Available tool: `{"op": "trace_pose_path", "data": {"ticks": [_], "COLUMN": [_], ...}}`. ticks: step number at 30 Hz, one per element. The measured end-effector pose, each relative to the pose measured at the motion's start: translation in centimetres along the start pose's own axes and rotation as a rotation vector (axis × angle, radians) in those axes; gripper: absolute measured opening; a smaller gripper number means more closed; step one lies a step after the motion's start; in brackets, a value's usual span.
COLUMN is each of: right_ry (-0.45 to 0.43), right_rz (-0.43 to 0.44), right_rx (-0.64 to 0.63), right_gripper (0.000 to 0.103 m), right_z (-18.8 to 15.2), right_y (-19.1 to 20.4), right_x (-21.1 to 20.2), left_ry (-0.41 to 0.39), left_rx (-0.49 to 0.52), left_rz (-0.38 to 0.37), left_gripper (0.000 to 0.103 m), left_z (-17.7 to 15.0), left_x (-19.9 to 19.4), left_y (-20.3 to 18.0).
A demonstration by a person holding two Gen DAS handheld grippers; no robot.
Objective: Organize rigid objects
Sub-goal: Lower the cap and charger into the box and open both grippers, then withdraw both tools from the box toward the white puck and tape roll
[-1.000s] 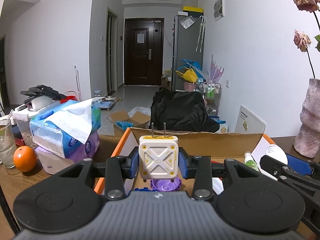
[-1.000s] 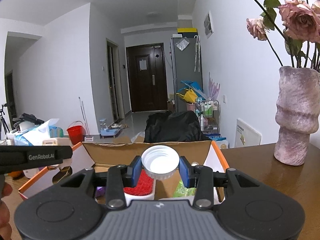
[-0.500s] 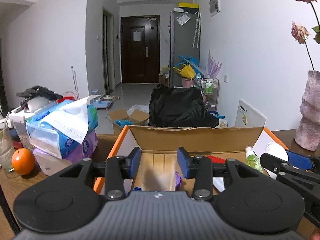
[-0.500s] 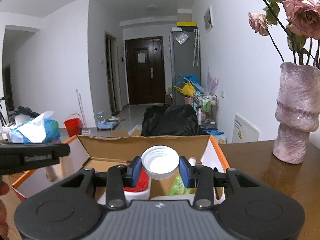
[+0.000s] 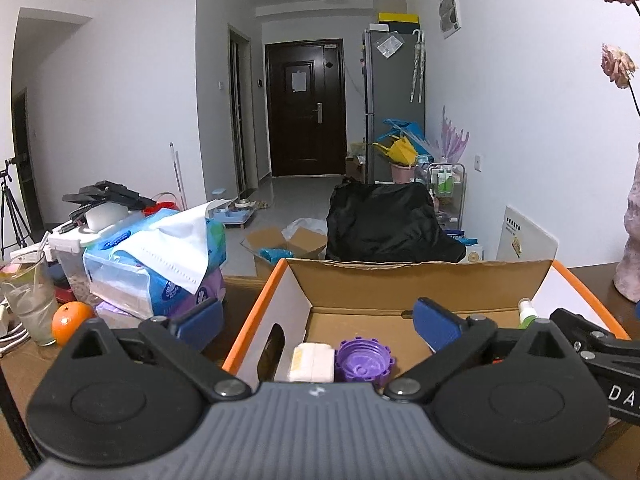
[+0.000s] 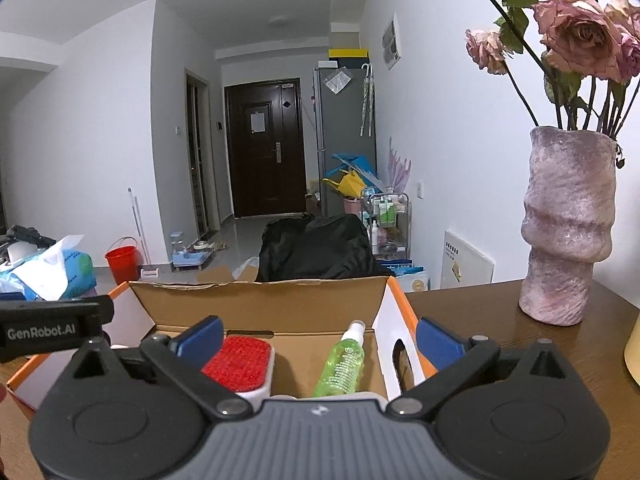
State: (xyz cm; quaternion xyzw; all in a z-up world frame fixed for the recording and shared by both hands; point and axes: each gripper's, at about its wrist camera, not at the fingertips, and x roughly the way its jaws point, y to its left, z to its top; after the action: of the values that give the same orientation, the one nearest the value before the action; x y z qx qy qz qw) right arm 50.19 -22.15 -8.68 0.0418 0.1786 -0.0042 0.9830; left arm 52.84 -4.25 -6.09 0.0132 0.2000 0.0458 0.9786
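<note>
An open cardboard box [image 5: 420, 268] with orange edges stands on the wooden table under both grippers. My left gripper [image 5: 318, 320] has its jaws opening wide, with nothing between them. Below it in the box lie a white and yellow plug adapter [image 5: 312, 362] and a purple cap [image 5: 364, 364]. My right gripper [image 6: 319, 338] is also opening, with nothing between its pads. Under it in the box [image 6: 260, 292] are a red brush in a white frame [image 6: 238, 360] and a green spray bottle [image 6: 344, 360]. The white cap is out of sight.
A pink vase [image 6: 568, 232] with dried roses stands on the table right of the box. Left of the box are stacked tissue packs [image 5: 160, 264], an orange [image 5: 72, 318] and a glass [image 5: 30, 304]. Each gripper's body shows at the edge of the other's view.
The left gripper let go of the plug adapter, which now lies in the box beside the purple cap. The right gripper released the white cap, which dropped from view. Both jaws spread wide.
</note>
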Motion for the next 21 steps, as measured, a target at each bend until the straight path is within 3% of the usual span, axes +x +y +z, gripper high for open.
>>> {"op": "trace_pose_path", "data": {"ticks": [21], "right_ry": [-0.004], "right_rz": [-0.009], "right_rx": [-0.009], "right_gripper": [0.103], "right_z": [0.2], "right_y": [0.3], "right_x": [-1.0], "left_ry": [-0.018], "left_rx": [-0.020], "left_rz": [0.006], "left_gripper": [0.103], "left_z": [0.2], "left_x": [-1.2], "left_y": [0.1]}}
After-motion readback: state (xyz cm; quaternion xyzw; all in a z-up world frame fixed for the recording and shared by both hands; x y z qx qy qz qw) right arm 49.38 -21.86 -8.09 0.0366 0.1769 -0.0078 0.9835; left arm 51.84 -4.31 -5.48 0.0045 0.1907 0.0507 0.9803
